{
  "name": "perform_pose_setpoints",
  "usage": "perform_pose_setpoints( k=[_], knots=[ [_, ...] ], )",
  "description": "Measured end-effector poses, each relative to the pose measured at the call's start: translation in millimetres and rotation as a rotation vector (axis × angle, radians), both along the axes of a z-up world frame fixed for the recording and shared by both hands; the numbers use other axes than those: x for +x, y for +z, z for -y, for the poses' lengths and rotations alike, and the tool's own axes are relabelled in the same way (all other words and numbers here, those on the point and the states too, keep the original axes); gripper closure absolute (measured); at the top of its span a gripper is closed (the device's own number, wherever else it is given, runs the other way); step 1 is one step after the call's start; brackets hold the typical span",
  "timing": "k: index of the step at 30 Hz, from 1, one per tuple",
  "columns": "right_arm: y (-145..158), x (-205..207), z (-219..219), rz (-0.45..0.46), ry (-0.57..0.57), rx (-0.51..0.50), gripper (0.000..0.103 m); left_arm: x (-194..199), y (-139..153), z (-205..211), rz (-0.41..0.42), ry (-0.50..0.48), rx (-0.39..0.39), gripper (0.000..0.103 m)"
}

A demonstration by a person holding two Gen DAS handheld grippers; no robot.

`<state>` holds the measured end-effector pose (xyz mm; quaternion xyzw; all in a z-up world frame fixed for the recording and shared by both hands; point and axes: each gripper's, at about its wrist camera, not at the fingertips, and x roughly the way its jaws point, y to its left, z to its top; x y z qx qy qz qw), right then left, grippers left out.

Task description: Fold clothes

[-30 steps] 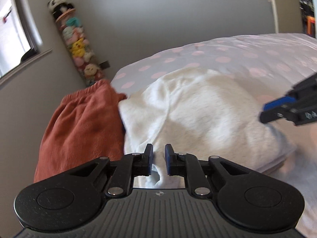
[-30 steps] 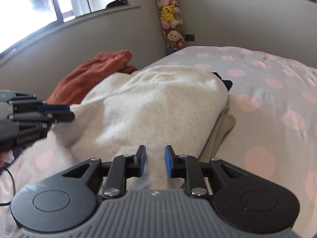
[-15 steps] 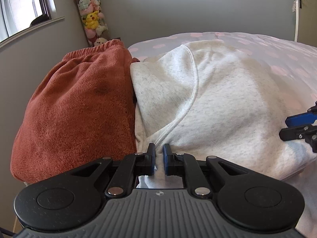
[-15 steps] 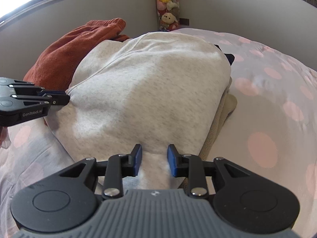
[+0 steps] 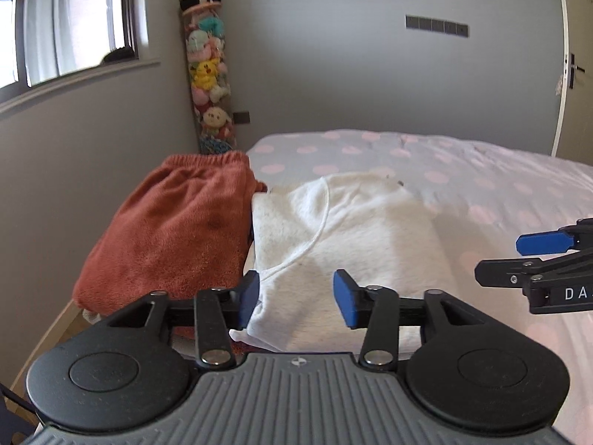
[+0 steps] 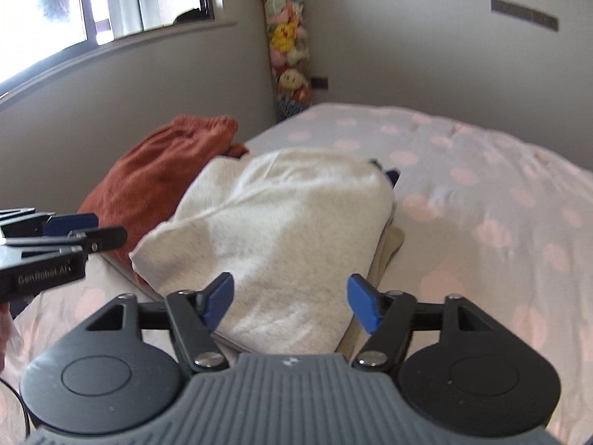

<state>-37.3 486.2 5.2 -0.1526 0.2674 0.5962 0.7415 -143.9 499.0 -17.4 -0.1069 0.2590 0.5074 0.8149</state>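
A polka-dot bed carries a folded pale grey sweatshirt near its corner, touching a rust-red folded garment on its left. The left gripper and right gripper hover just before the sweatshirt, fingers spread wide, holding nothing.

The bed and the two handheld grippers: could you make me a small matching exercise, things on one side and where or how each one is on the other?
Things:
1. grey sweatshirt
2. rust-red garment
3. plush toys
4. left gripper

Descriptions:
A. stacked in the room's corner
B. open, holding nothing
C. folded on the dotted bed cover
D. beside the sweatshirt, on the wall side

Pairs: 1-C, 2-D, 3-A, 4-B
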Motion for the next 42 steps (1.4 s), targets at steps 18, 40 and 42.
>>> perform_pose_setpoints(
  k=[18,40,42],
  knots=[
    [29.2,-41.5,143.4,0.085,-0.267,0.194,0.004,0.3,10.0,128.2,0.083,0.263,0.193,0.02],
    [12.8,-71.4,177.8,0.06,-0.219,0.179,0.004,-5.6,-6.7,153.7,0.007,0.23,0.071,0.02],
    [13.0,-70.2,181.0,0.052,-0.212,0.176,0.004,-2.6,-4.8,154.9,0.007,0.224,0.064,0.02]
  ],
)
